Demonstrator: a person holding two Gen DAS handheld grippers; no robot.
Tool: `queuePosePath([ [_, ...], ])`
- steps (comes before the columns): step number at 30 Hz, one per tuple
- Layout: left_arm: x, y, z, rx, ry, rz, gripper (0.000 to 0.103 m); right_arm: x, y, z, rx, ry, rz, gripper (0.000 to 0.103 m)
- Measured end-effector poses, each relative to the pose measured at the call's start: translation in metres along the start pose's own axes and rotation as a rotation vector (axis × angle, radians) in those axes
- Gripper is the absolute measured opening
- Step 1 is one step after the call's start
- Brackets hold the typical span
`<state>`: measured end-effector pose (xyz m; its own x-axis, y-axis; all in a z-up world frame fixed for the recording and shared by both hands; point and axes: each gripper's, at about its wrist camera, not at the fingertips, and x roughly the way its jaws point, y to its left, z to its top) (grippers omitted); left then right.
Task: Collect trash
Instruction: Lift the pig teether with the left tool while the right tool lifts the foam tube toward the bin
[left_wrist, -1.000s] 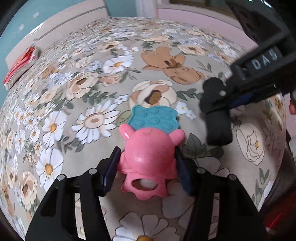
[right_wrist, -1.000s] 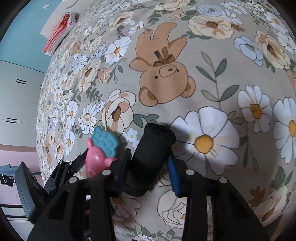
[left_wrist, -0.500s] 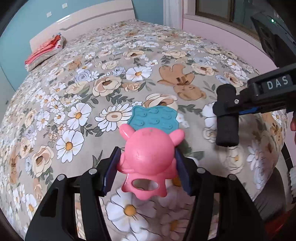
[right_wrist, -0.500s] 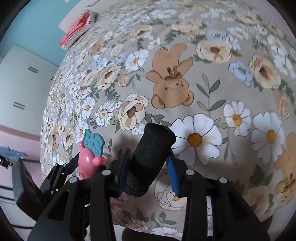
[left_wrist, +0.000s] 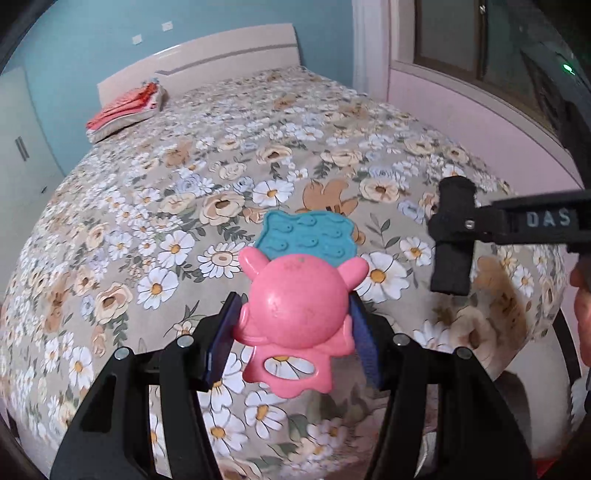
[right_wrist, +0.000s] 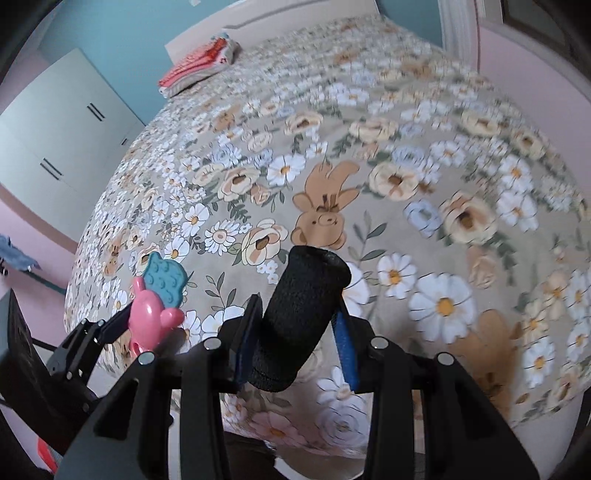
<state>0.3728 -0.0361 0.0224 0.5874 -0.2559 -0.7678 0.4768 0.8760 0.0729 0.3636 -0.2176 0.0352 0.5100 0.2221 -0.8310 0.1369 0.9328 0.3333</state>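
A: Left tool is clamped on the pink toy, pads on both sides of its body, teal plate sticking out past the tips. Right tool grips the black foam tube around its middle. Both things are up in the air, clear of the bed, nothing touching the cover.

B: Step in hand?

A: Carry, I'd say. Both pieces lifted, no bin in either view, so where they go I can't tell.

B: How to do it well?

A: Hold the squeeze steady on both. Toy is round and smooth where the pads sit, so I'd guess it could twist or slip if the wrist swings fast. Tube is soft foam, should sit fine, but it pokes out both ends of the tool, so watch the ends.

B: Room to move?

A: Plenty over the bed; only a folded red cloth far up by the headboard. Tight spot is between the tools: in the left view the tube hangs near the toy's right side, apart but not by much. Pink wall and window ledge run along the bed's right, cupboard off to the left. Bed's near edge is right below both tools, so pulling back clears it.
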Motion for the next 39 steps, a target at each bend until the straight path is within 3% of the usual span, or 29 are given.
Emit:
queuePosePath([
  [11,-0.064,-0.045,-0.003,-0.034,-0.042,0.078,0.058,-0.087,-0.009,-0.028,-0.155,-0.117,-0.014,0.04],
  [19,-0.108,-0.066,-0.016,-0.117,-0.068,0.095,0.058,-0.135,-0.01,-0.062,-0.268,-0.193,-0.041,0.04],
  [28,-0.149,-0.078,-0.043,-0.164,-0.088,0.094,0.058,-0.169,-0.009,-0.095,-0.322,-0.246,-0.012,0.04],
  [39,-0.178,-0.071,-0.089,-0.215,-0.109,0.162,0.058,-0.189,-0.003,-0.141,-0.375,-0.305,0.016,0.04],
])
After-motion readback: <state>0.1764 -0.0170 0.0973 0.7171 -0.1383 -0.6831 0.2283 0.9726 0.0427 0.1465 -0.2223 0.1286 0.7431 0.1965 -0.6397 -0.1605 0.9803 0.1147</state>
